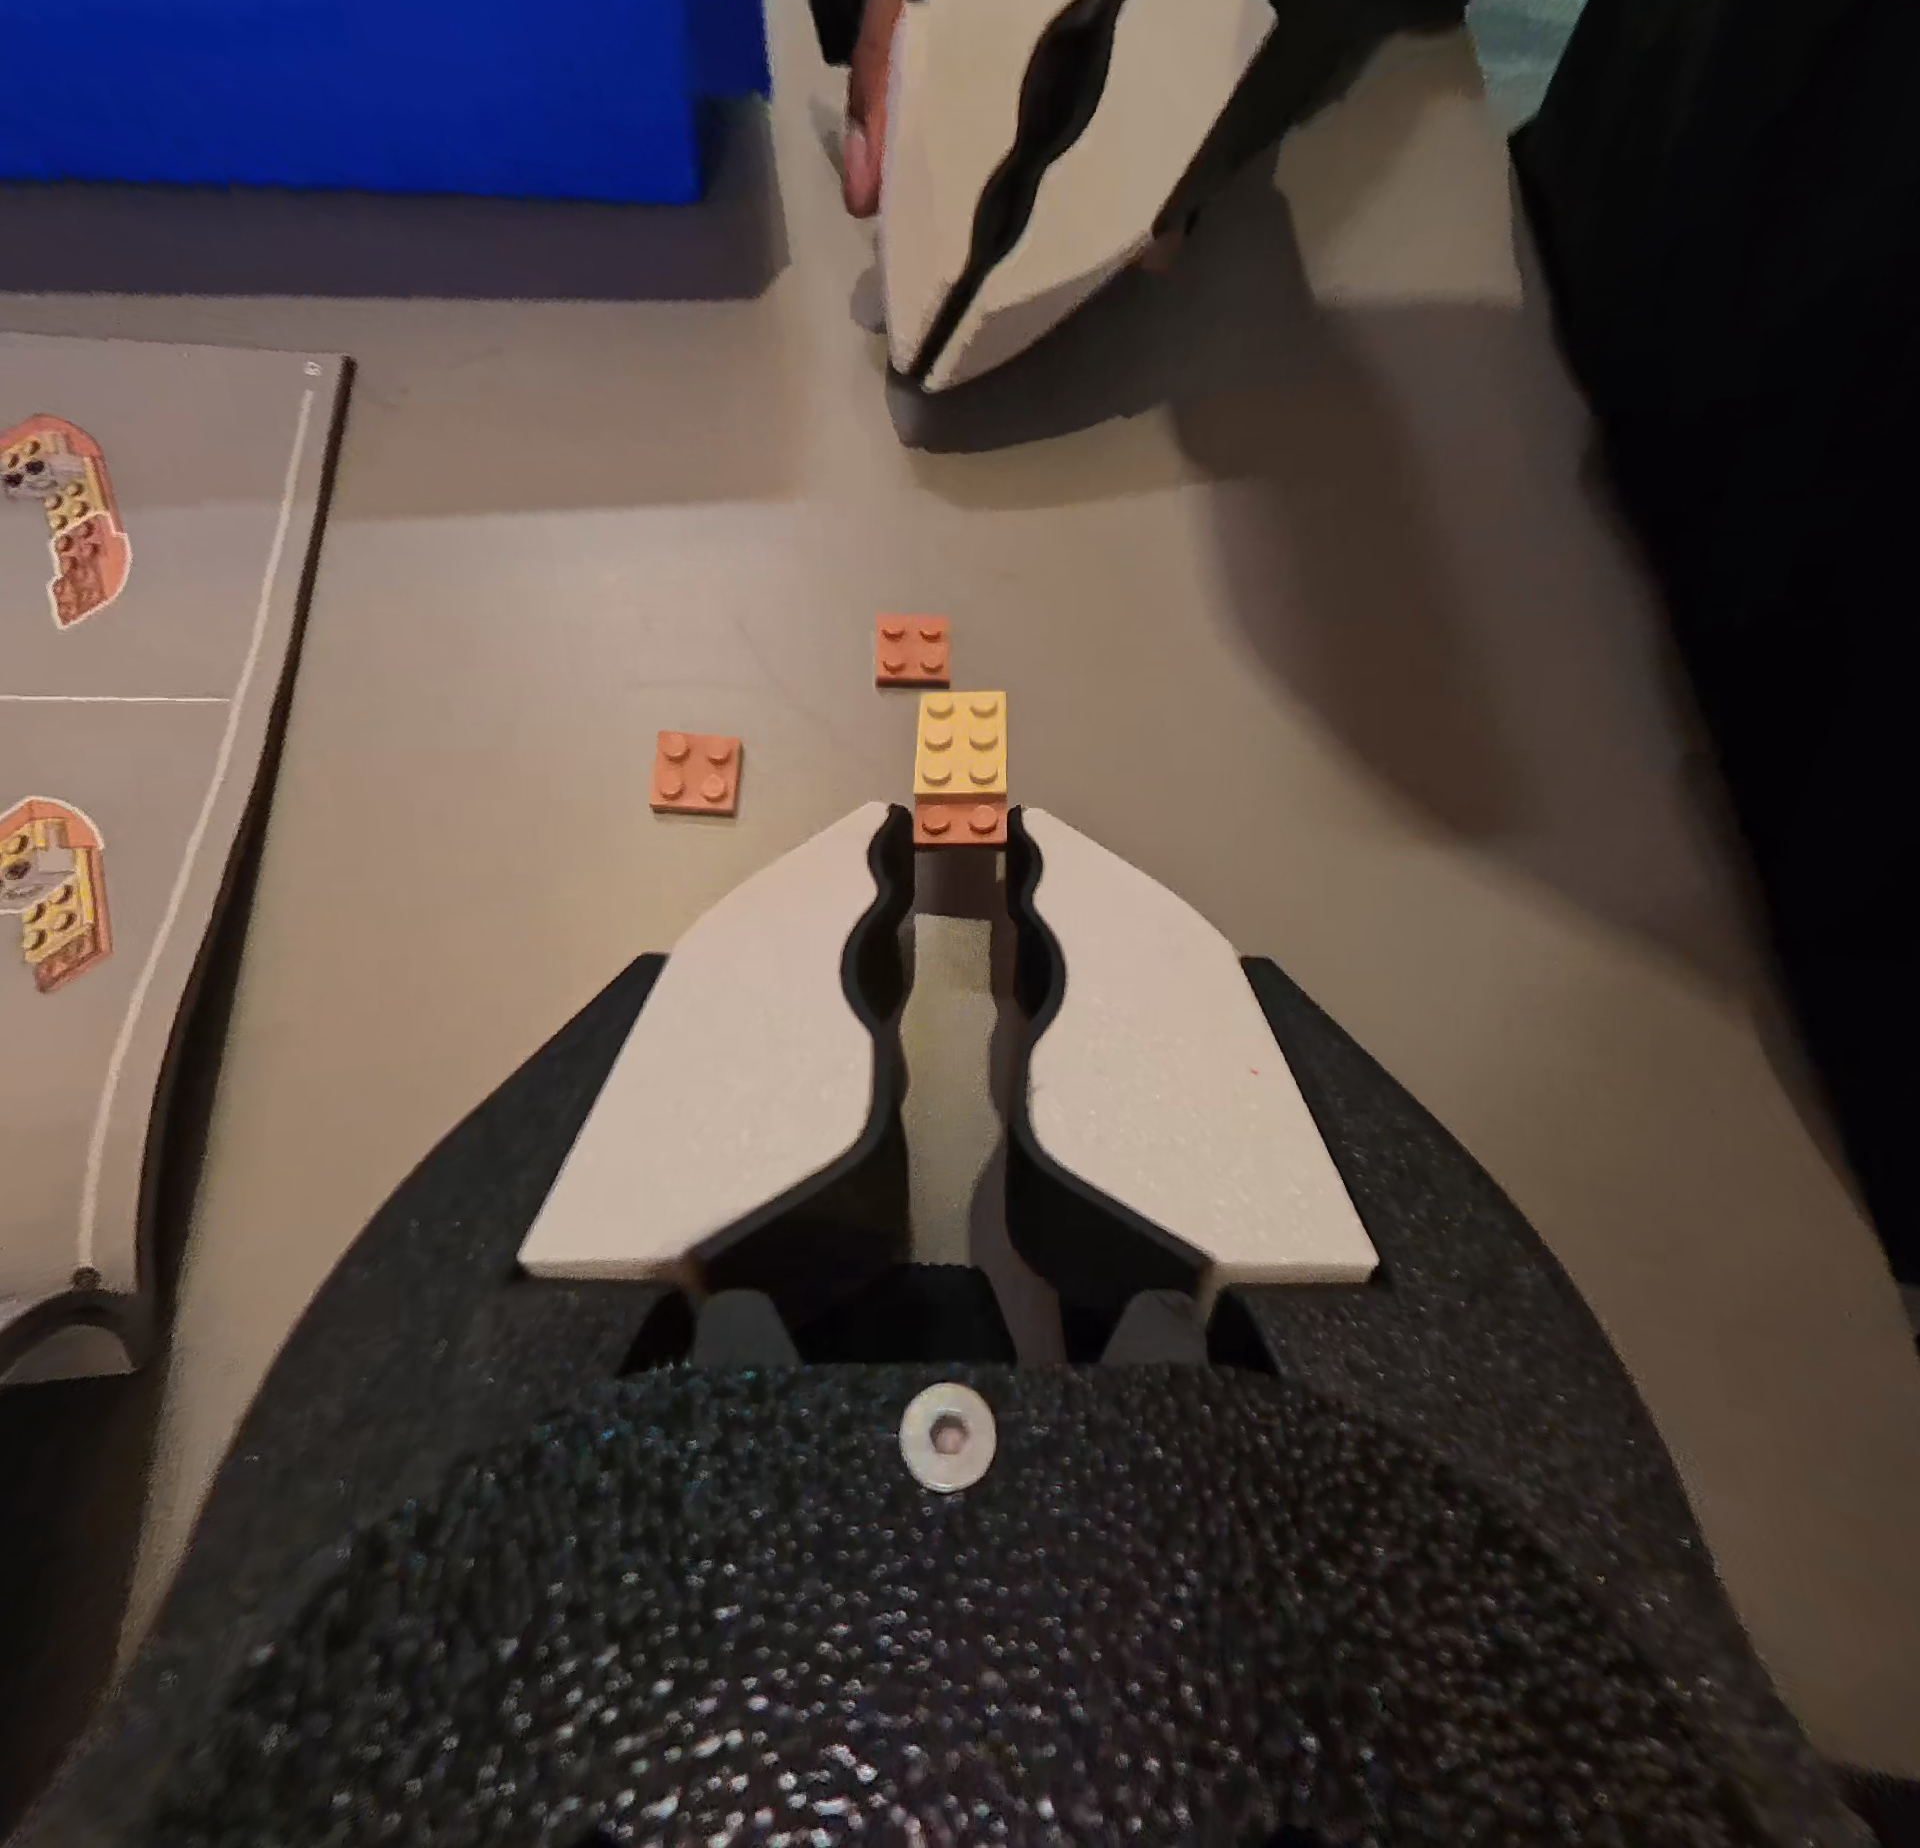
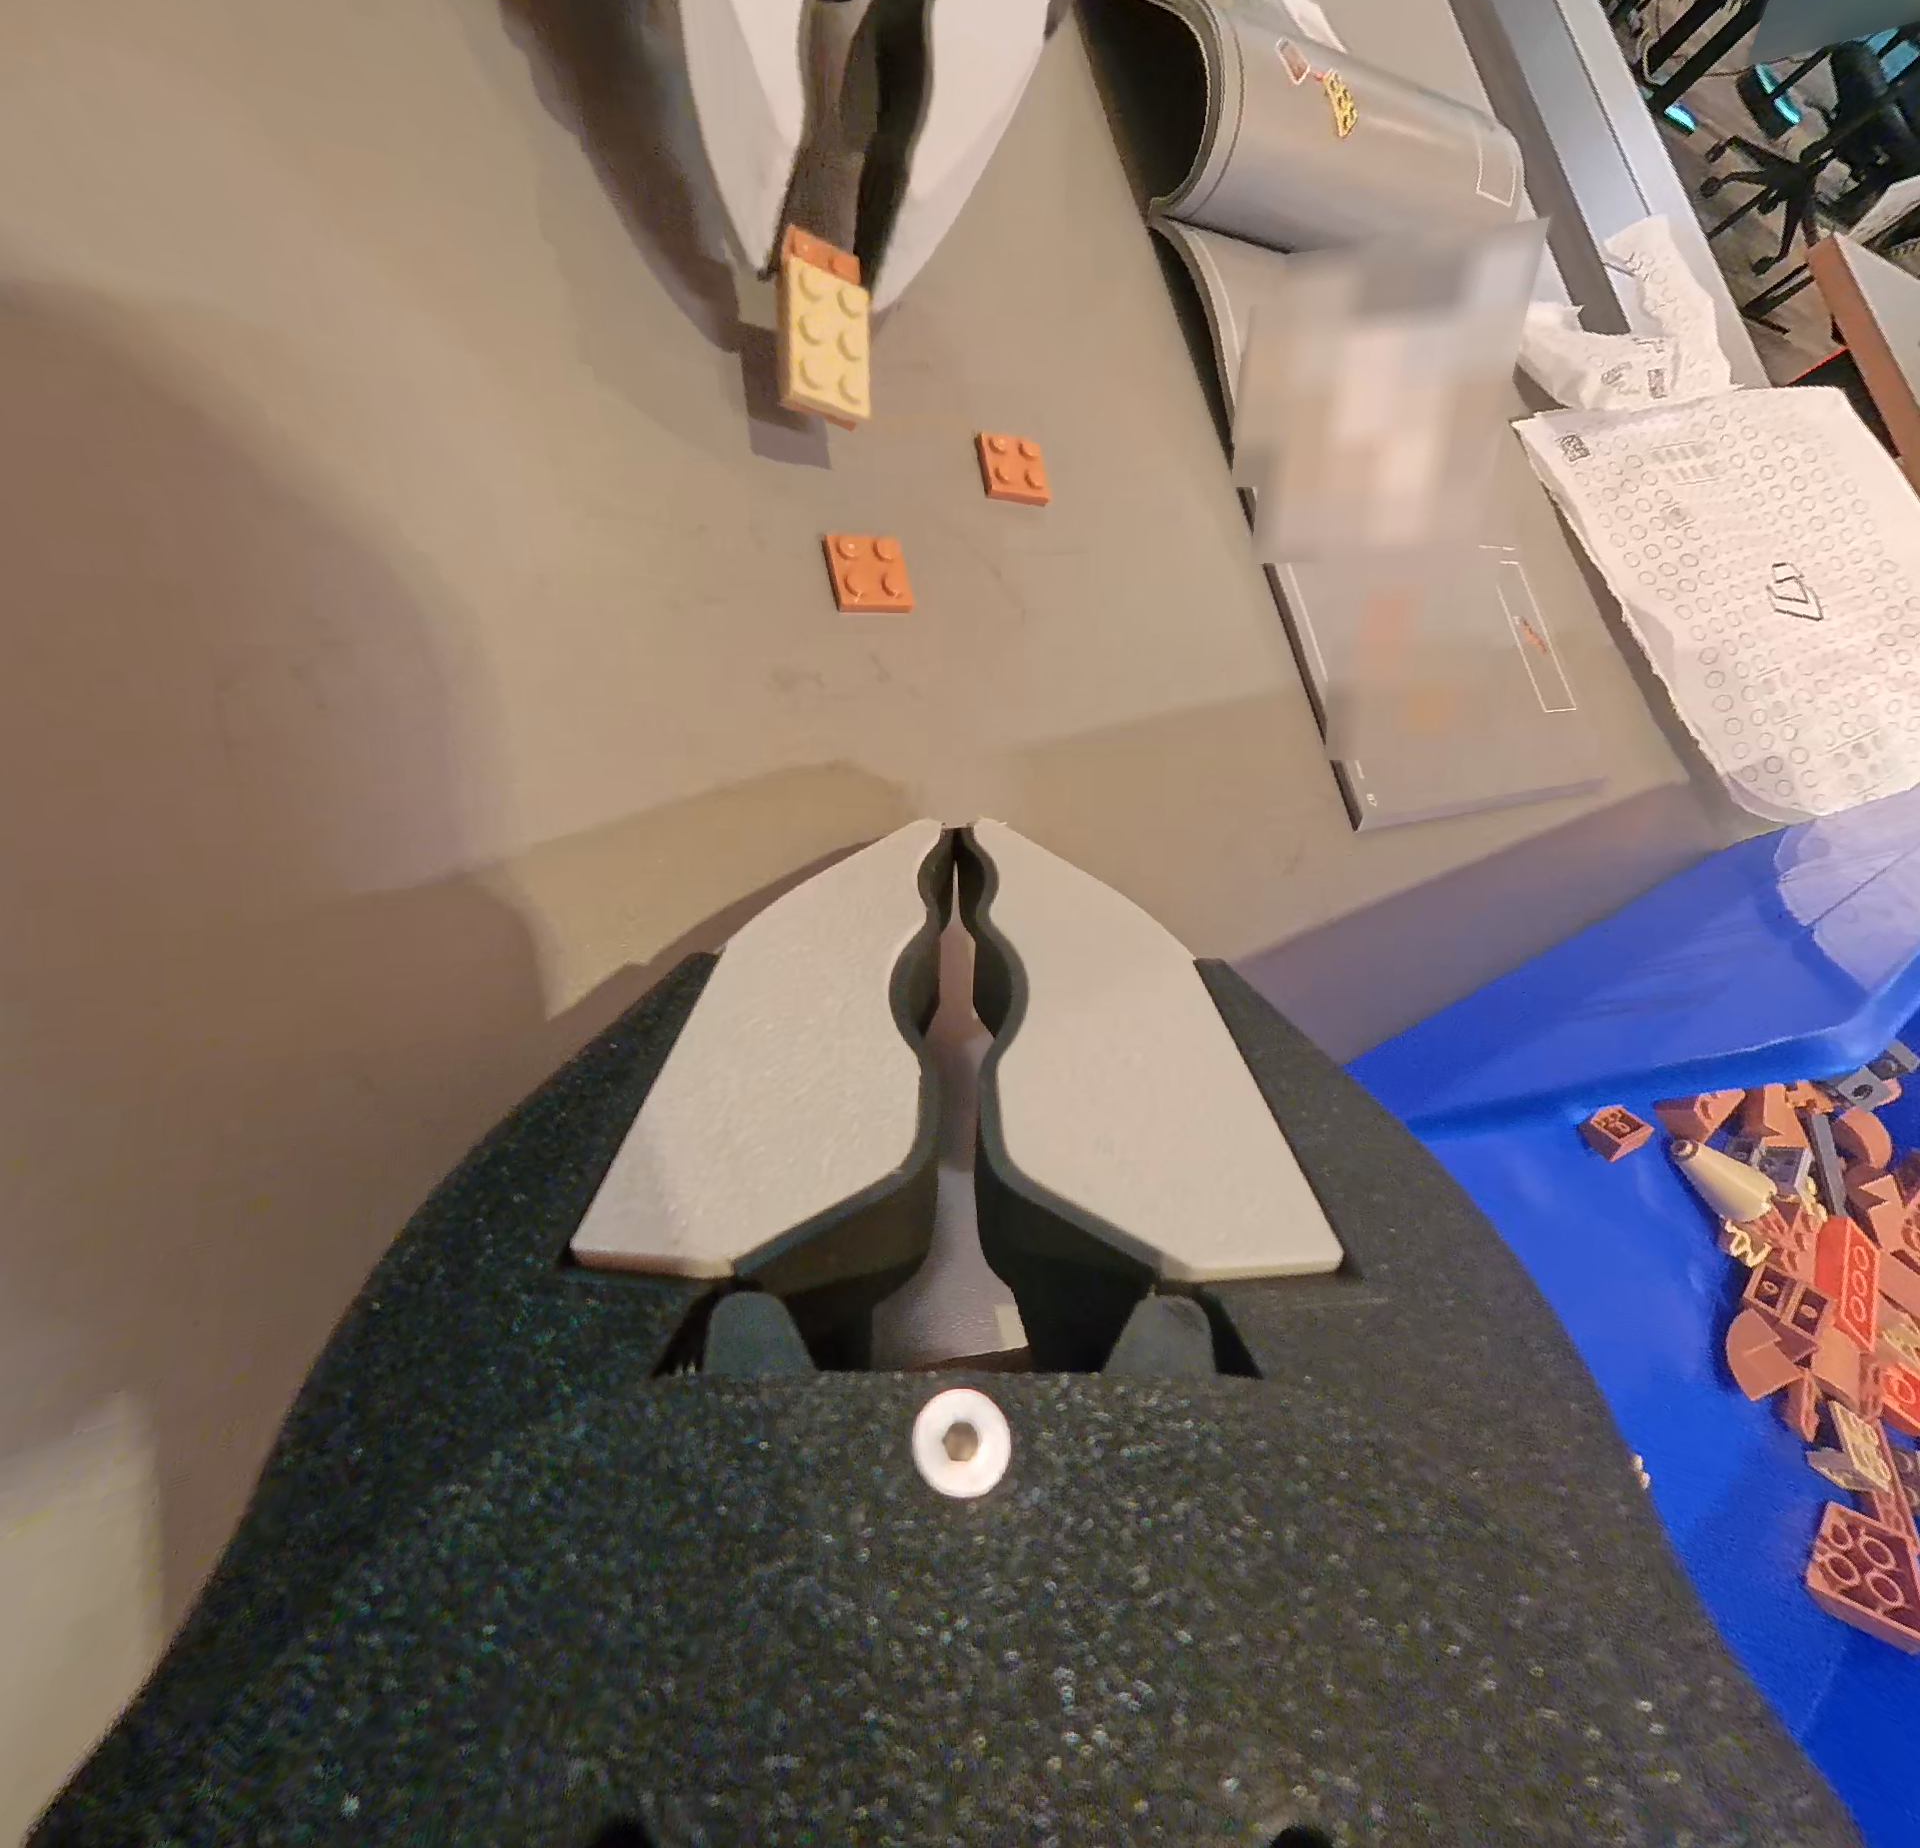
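yellow six-stud plate (image 1: 962, 742) sits stacked on a brown plate (image 1: 961, 824), and this little stack is the landmark for all the rest; the left gripper (image 1: 958, 819) has its pale fingers (image 1: 831, 863) closed a short way apart on the brown plate's near end, one pad against each side, with the yellow plate jutting out past the tips, and the right wrist view shows the stack carried clear of the grey bench (image 1: 520, 603). just beyond the stack lies a square brown four-stud plate (image 1: 912, 649) flat on the bench, and a second brown four-stud plate (image 1: 697, 772) lies to the left of the stack, both apart from it. farther beyond the stack and a little right, the right gripper (image 2: 958, 828) hangs over the bench with its fingers (image 2: 831, 925) brought fully together at the tips, nothing between them, held by a gloved hand (image 1: 862, 84). well to the left of the stack lies an open grey instruction booklet (image 1: 156, 759) with pictures of brick builds. far beyond the stack on the left is a blue tray (image 1: 364, 53), which in the right wrist view holds a loose heap of brown and tan bricks (image 2: 1818, 1279), with a crumpled printed paper sheet (image 2: 1745, 593) next to the booklet
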{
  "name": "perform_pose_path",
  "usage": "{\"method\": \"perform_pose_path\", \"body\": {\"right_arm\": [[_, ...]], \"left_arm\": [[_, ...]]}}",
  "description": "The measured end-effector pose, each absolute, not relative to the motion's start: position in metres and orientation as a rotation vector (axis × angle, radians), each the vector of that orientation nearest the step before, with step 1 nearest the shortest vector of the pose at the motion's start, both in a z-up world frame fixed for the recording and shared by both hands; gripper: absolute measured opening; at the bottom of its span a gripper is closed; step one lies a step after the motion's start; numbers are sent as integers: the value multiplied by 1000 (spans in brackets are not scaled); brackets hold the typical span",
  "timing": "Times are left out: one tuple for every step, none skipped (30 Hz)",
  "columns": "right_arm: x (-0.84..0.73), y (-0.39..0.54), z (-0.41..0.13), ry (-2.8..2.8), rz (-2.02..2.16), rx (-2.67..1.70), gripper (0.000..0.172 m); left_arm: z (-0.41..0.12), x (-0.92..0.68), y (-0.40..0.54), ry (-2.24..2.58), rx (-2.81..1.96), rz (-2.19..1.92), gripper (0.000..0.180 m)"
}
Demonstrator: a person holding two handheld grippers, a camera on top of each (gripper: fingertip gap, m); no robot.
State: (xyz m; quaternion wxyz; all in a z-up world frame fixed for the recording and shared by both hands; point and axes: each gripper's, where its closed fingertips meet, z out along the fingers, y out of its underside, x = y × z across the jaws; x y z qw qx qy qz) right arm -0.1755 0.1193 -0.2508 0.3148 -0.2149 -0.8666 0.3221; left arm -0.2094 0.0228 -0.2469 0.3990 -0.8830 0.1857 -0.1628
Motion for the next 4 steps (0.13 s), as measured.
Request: {"method": "perform_pose_path", "body": {"right_arm": [[-175, 119, -251, -2283, 849, -566, 0], [-175, 119, -251, -2283, 848, -566, 0], [-175, 119, -251, -2283, 847, -565, 0], [-176, 119, -251, -2282, 847, -564, 0]], "left_arm": [[-249, -208, 21, 504, -2245, -391, 16], [-251, -207, 20, 533, -2253, -370, 16], [-252, -206, 18, 557, -2258, -356, 16], [-252, -205, 18, 575, -2258, -348, 16]]}}
